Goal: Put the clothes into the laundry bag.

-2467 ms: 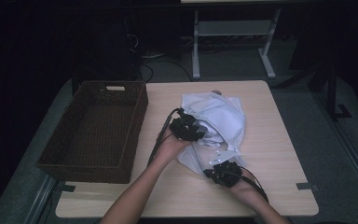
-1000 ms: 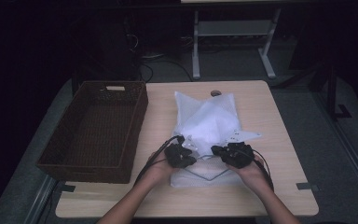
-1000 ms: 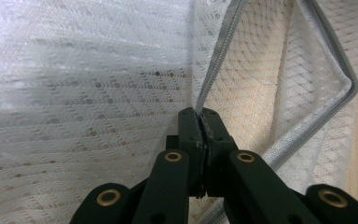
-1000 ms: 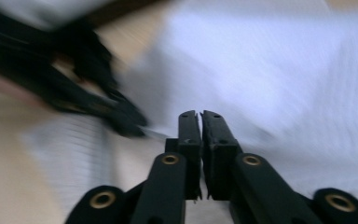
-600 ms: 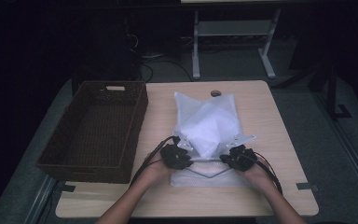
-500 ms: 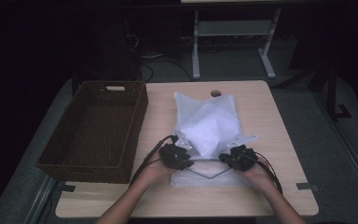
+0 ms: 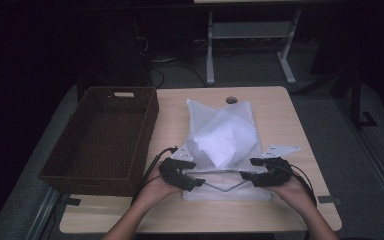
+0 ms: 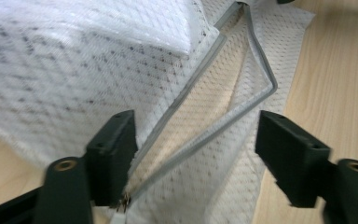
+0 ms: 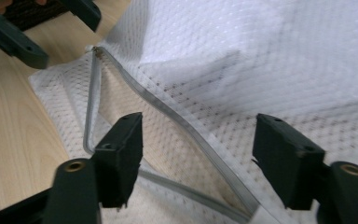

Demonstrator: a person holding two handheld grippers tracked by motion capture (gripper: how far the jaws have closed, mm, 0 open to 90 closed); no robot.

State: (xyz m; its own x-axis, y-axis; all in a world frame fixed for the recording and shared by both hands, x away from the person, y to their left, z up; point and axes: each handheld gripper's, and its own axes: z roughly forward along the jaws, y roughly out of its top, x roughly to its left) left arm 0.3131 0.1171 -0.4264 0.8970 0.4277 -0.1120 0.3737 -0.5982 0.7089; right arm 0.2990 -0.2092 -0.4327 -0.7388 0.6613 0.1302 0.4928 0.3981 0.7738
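A white mesh bag (image 7: 222, 132) lies flat on the wooden table (image 7: 300, 125), its near end towards me. Its grey zipper (image 8: 261, 79) gapes in a V across that end. My left gripper (image 7: 192, 181) sits at the bag's near left corner and my right gripper (image 7: 247, 177) at the near right. The jaws of both have just been opening. In the left gripper view the left gripper (image 8: 198, 156) straddles the zipper's end without pressing it. In the right gripper view the right gripper (image 9: 200, 158) stands open over the zipper (image 9: 182, 121) and mesh.
A brown wicker basket (image 7: 105, 137) with nothing in it stands along the table's left side. A round cable hole (image 7: 231, 100) sits near the far edge. Behind the table is a grey metal stand (image 7: 250, 40) on a dark floor. The left gripper (image 9: 23, 28) appears far off in the right gripper view.
The crumpled bag was pulled towards the near edge and laid flat. Over the last second the two grippers drew slightly apart and their jaws came off the bag's near end.
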